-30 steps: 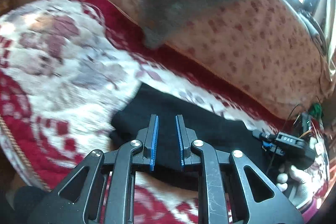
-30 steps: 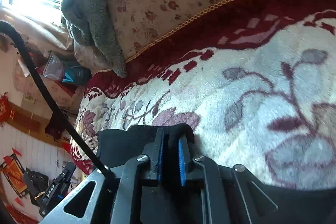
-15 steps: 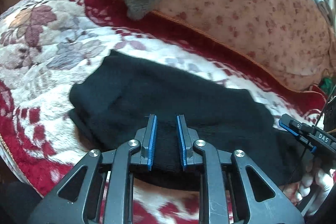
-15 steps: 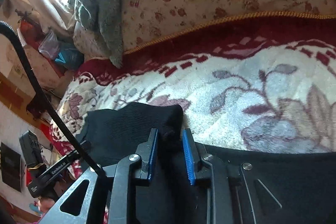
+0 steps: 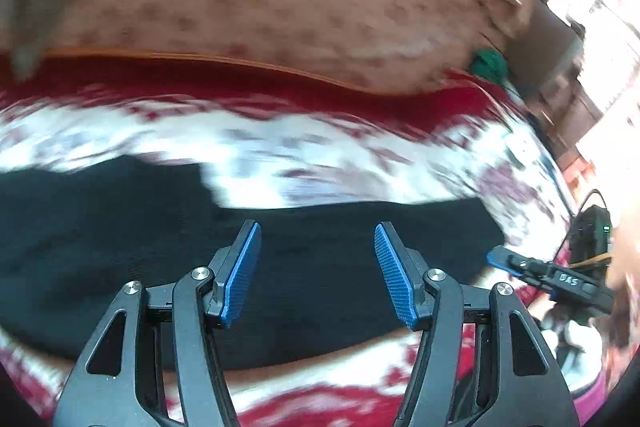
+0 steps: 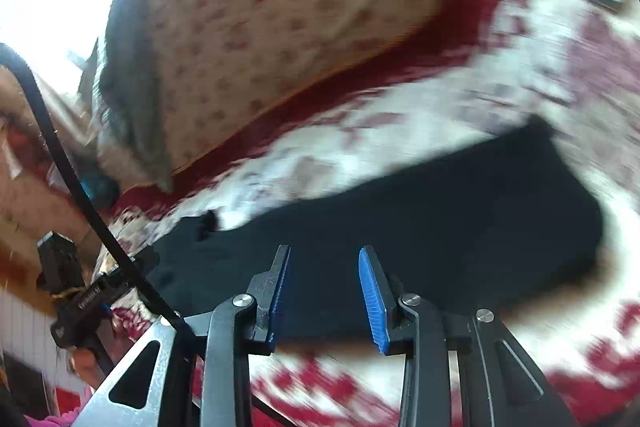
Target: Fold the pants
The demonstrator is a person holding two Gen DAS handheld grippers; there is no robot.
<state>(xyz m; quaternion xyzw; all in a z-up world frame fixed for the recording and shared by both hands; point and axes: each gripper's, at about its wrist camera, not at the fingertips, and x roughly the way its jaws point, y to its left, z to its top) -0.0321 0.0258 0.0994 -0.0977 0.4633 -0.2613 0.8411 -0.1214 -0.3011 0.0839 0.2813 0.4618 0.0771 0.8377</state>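
Left gripper [image 5: 318,269] is wide open, jaws just been opening, blue pads [image 5: 242,277] empty and hanging over the black pants [image 5: 132,247], which lie flat in a long folded band across the red-and-white floral blanket [image 5: 320,155], not gripped. Right gripper [image 6: 324,293] is partly open, jaws also just been opening, nothing pinched, above the same pants [image 6: 440,223] whose square end sits to the right. Behind: floral pillow [image 6: 280,7], grey towel [image 6: 132,99] at its left; both views are motion-blurred.
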